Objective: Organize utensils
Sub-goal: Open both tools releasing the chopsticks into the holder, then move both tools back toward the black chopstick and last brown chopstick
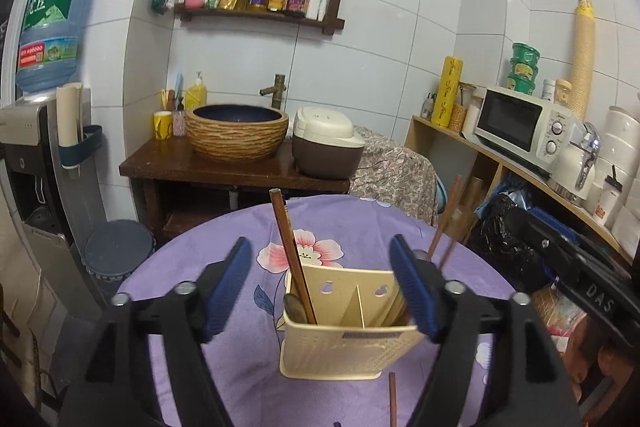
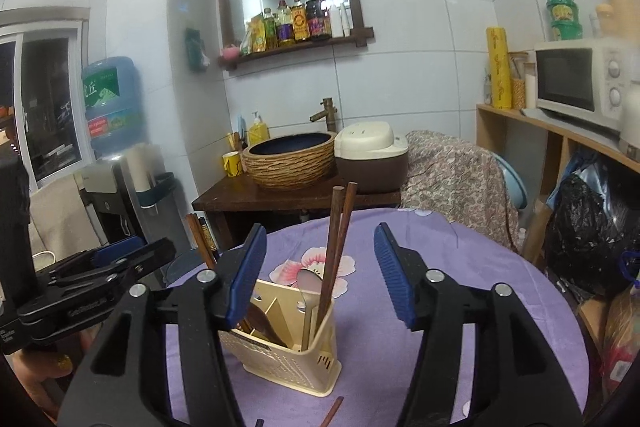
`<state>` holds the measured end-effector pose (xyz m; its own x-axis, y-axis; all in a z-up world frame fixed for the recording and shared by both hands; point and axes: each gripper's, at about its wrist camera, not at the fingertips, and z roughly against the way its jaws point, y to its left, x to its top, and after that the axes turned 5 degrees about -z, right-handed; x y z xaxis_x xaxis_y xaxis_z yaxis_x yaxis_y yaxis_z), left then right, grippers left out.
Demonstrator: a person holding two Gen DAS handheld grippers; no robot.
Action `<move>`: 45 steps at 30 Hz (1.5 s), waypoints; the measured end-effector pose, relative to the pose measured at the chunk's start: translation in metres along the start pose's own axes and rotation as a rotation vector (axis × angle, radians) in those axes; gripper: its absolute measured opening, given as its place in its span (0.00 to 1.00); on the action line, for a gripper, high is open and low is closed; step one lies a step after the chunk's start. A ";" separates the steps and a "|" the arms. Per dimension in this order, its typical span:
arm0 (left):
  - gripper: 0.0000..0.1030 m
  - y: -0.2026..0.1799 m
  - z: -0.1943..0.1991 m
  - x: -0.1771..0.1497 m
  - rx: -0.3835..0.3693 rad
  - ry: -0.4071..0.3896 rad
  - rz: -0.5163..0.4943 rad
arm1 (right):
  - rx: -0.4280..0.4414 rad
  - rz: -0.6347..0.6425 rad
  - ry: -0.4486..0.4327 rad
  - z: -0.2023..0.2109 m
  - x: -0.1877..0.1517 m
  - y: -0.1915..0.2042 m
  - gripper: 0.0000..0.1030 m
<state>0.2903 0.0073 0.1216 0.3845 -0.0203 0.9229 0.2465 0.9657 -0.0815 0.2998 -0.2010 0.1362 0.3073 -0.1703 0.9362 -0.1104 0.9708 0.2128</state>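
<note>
Blue ribbed pads line both grippers, and both stand wide open with nothing pressed between them. The left gripper (image 1: 322, 281) is held just near the cream plastic utensil holder (image 1: 348, 323), which stands on the round table with a purple flowered cloth (image 1: 192, 267). Its right pad is close beside the right end of the holder; I cannot tell if it touches. The right gripper (image 2: 320, 273) is open around the same holder (image 2: 282, 351) from the other side, and its left pad overlaps the holder's left part in the right wrist view.

Inside the holder one brown chopstick (image 1: 292, 255) leans in the left compartment. In the right wrist view a pair of chopsticks (image 2: 336, 251) and a metal spoon (image 2: 309, 281) stand in the right compartment. One more chopstick (image 1: 393, 399) lies on the cloth near the holder's front.

Farther away are a woven-look basin (image 1: 237, 133) on a dark wooden stand, a rice cooker (image 1: 326, 143) and a microwave (image 1: 524, 125) on the right shelf.
</note>
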 end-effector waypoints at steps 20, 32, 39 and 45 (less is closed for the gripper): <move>0.95 0.006 0.043 -0.117 0.132 0.060 -0.018 | -0.159 0.024 0.154 0.058 -0.122 -0.018 0.94; 0.78 0.004 0.027 -0.178 0.114 0.322 -0.004 | -0.293 -0.029 0.350 0.049 -0.179 -0.053 0.94; 0.62 -0.021 0.013 -0.187 0.028 0.410 -0.021 | -0.306 -0.038 0.361 0.052 -0.183 -0.062 0.94; 0.46 -0.042 0.001 -0.199 -0.030 0.482 -0.035 | -0.301 -0.040 0.368 0.052 -0.184 -0.060 0.94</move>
<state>0.2028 -0.0295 -0.0584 0.7421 -0.1770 0.6465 0.2893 0.9546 -0.0707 0.2003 -0.2371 -0.0345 0.6258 -0.1901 0.7565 0.1701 0.9798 0.1054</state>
